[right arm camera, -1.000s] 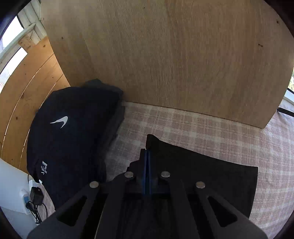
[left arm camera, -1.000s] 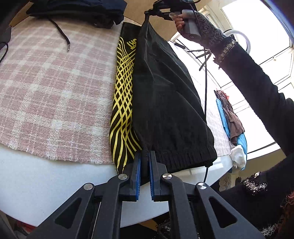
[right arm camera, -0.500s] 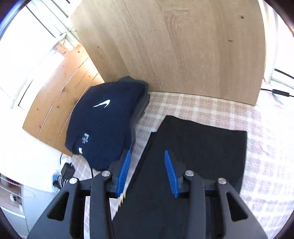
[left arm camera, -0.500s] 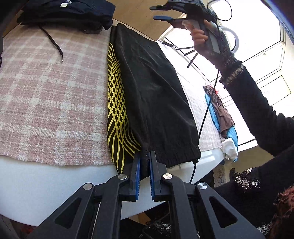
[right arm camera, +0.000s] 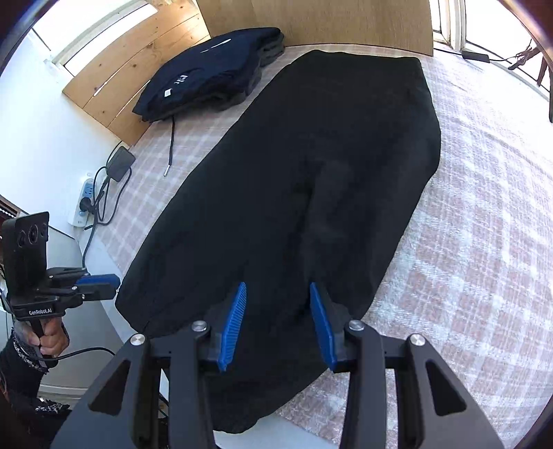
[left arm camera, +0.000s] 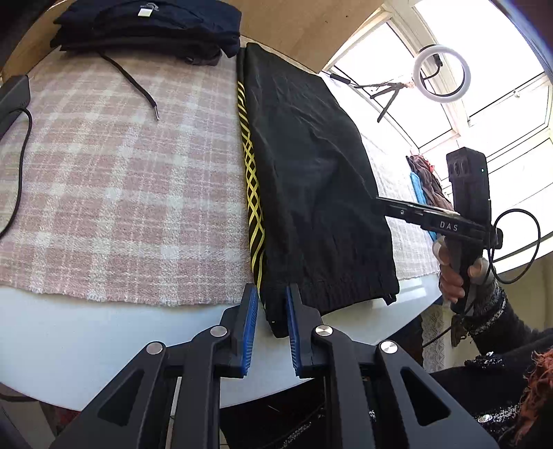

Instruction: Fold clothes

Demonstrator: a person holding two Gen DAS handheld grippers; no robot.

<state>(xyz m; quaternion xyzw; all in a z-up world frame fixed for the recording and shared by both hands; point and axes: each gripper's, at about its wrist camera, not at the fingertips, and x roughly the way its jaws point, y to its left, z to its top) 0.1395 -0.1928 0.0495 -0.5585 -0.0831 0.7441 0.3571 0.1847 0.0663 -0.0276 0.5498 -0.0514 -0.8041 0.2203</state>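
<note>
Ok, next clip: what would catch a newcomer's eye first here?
The long black trousers stretched lengthwise over the pink plaid cloth, a yellow striped panel along one side. Then the blue-padded left gripper, open around the waistband corner at the table edge, and the right gripper, open above the fabric. A folded navy stack sits at the far end.

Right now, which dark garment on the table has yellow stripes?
The long black trousers lying flat; the folded navy clothes pile behind has none.

Both hand-held grippers apparently released trousers (left arm camera: 311,172).
</note>
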